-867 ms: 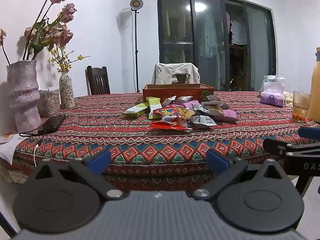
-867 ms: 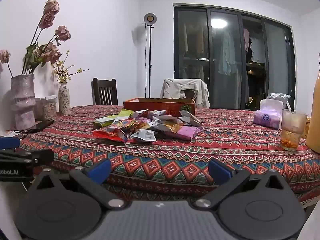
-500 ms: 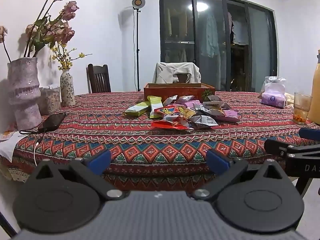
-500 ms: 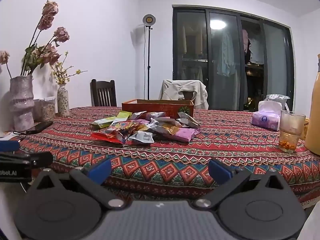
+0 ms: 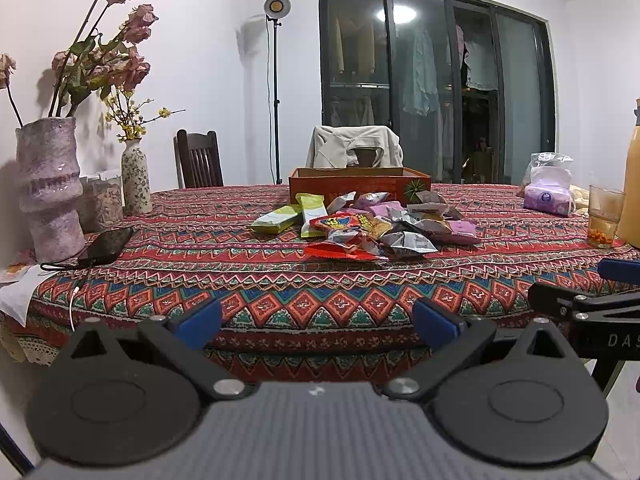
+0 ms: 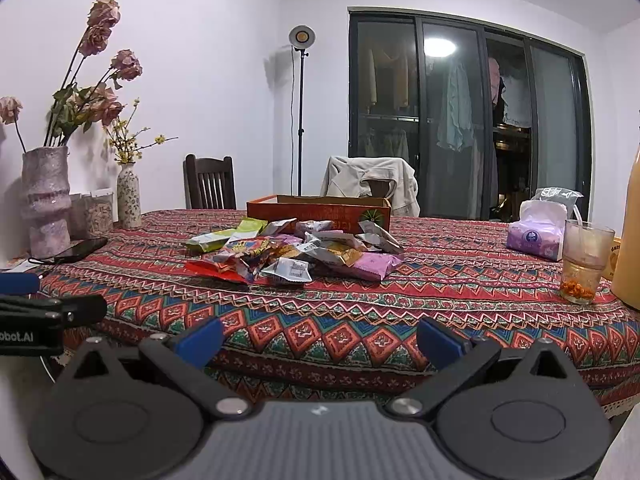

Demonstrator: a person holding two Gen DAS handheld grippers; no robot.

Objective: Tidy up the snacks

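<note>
Both views have crept slightly nearer the snack pile (image 5: 360,228), heaped just before the orange box (image 5: 358,186) mid-counter; left gripper (image 5: 316,320) and right gripper (image 6: 318,340) fingers spread, empty; best approach low, singling one edge packet.

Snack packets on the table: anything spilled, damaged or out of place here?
Nothing looks spilled or damaged. The snack packets lie in a loose, overlapping heap on the tablecloth before the orange box, unsorted.
</note>
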